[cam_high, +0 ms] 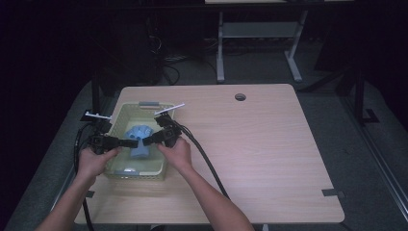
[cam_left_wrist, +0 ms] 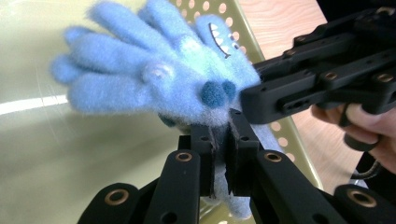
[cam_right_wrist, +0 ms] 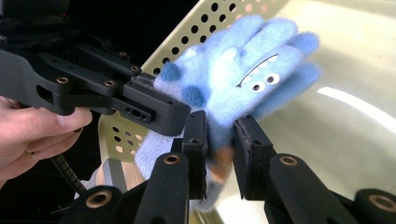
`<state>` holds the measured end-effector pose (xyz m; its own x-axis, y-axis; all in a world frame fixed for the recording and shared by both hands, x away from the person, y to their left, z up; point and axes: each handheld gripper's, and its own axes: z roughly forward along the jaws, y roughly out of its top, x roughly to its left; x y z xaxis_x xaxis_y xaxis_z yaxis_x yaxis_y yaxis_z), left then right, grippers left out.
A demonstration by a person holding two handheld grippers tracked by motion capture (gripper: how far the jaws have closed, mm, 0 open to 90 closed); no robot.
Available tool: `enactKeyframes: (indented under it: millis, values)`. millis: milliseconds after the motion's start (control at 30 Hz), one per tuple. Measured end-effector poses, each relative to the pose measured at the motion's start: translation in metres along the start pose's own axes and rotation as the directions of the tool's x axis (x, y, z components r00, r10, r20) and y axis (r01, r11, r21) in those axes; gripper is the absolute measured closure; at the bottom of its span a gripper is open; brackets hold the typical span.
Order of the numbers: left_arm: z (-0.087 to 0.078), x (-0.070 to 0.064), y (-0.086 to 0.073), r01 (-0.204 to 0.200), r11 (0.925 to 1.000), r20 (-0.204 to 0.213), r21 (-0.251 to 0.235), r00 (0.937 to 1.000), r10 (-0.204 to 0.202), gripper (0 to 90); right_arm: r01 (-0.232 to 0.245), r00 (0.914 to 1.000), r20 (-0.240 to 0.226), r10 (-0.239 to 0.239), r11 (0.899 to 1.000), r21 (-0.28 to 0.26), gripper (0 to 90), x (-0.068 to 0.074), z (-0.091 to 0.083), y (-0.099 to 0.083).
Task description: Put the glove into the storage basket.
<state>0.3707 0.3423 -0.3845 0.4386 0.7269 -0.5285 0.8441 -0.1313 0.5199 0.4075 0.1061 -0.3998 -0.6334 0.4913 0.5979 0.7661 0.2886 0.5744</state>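
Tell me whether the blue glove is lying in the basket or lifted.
Lifted: both grippers' fingers pinch the glove, holding it above the basket floor.

Fuzzy blue glove (cam_left_wrist: 159,79) in basket (cam_high: 120,118)

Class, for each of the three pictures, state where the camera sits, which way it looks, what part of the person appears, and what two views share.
High view: above the person's side, facing forward and down on the table; both forearms show.
Left gripper view: rides the left gripper, looking along its jaws at the blue glove; the right hand shows.
Right gripper view: rides the right gripper, facing the glove; the left hand shows.
Shared: glove and yellow-green basket.
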Motion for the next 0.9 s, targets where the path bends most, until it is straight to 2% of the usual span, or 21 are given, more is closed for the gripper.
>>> enactKeyframes:
  millis: [67, 200, 233, 400, 433, 467, 567, 600, 633, 667, 700, 733, 767, 800, 833, 900]
  values:
    - [0.004, 0.000, 0.000, 0.010, 0.9999, -0.005, 0.006, 0.9999, -0.010, 83.6, 0.004, 0.9998, 0.017, -0.004, 1.000, 0.001, 75.8, -0.002, -0.006, 0.000]
    - [0.009, 0.001, 0.000, 0.013, 0.9996, -0.023, 0.024, 0.9997, -0.012, 83.6, 0.009, 0.9997, 0.021, -0.009, 1.000, -0.002, 75.7, -0.003, -0.011, 0.001]
    - [0.014, 0.001, 0.000, 0.005, 0.9986, -0.050, 0.053, 0.9988, -0.002, 83.6, 0.009, 0.9998, 0.015, -0.009, 1.000, -0.009, 75.3, -0.004, -0.015, 0.001]
    - [0.024, -0.003, 0.003, 0.001, 0.9947, -0.093, 0.103, 0.9956, 0.009, 83.6, 0.016, 0.9998, 0.012, -0.016, 1.000, -0.004, 74.5, -0.003, -0.018, 0.001]
    - [0.029, -0.005, 0.004, -0.002, 0.9912, -0.120, 0.132, 0.9926, 0.018, 83.4, 0.014, 0.9998, 0.011, -0.014, 1.000, -0.010, 74.5, -0.001, -0.019, 0.000]
    - [0.029, -0.005, 0.004, -0.002, 0.9912, -0.120, 0.132, 0.9926, 0.018, 83.3, 0.014, 0.9998, 0.011, -0.014, 1.000, -0.010, 74.5, -0.001, -0.019, 0.000]
    - [0.037, -0.007, 0.005, 0.010, 0.9878, -0.174, 0.155, 0.9847, 0.017, 82.4, 0.026, 0.9996, 0.009, -0.026, 1.000, -0.012, 74.4, 0.000, -0.020, 0.000]
    - [0.040, -0.006, 0.005, 0.012, 0.9838, -0.196, 0.179, 0.9804, 0.024, 78.7, 0.029, 0.9996, 0.006, -0.029, 0.999, -0.015, 74.4, 0.001, -0.022, -0.001]
    - [0.040, -0.005, 0.005, 0.016, 0.9832, -0.201, 0.182, 0.9794, 0.021, 75.4, 0.027, 0.9996, 0.005, -0.027, 1.000, -0.016, 74.4, 0.001, -0.022, -0.001]
    - [0.040, -0.005, 0.005, 0.016, 0.9832, -0.201, 0.182, 0.9794, 0.021, 71.1, 0.027, 0.9996, 0.005, -0.027, 1.000, -0.016, 74.4, 0.001, -0.022, -0.001]
    - [0.039, -0.004, 0.005, 0.025, 0.9836, -0.232, 0.178, 0.9727, 0.017, 66.4, 0.028, 0.9996, 0.003, -0.028, 0.999, -0.021, 74.2, 0.002, -0.024, -0.002]
    - [0.039, -0.004, 0.005, 0.025, 0.9836, -0.232, 0.178, 0.9727, 0.017, 63.6, 0.028, 0.9996, 0.003, -0.028, 0.999, -0.021, 74.2, 0.002, -0.024, -0.002]
    - [0.036, -0.002, 0.006, 0.039, 0.9853, -0.253, 0.166, 0.9673, 0.004, 60.8, 0.028, 0.9996, 0.003, -0.028, 0.999, -0.025, 73.6, 0.002, -0.026, -0.002]
    - [0.036, -0.002, 0.006, 0.039, 0.9853, -0.253, 0.166, 0.9673, 0.004, 58.9, 0.028, 0.9996, 0.003, -0.028, 0.999, -0.025, 73.6, 0.002, -0.026, -0.002]
    - [0.030, 0.000, 0.008, 0.041, 0.9891, -0.269, 0.141, 0.9630, -0.002, 58.2, 0.023, 0.9997, 0.001, -0.023, 0.999, -0.028, 73.1, 0.001, -0.028, -0.003]
    - [0.026, 0.000, 0.009, 0.041, 0.9910, -0.274, 0.128, 0.9617, -0.004, 58.6, 0.024, 0.9997, 0.001, -0.024, 0.999, -0.031, 73.0, 0.001, -0.029, -0.003]
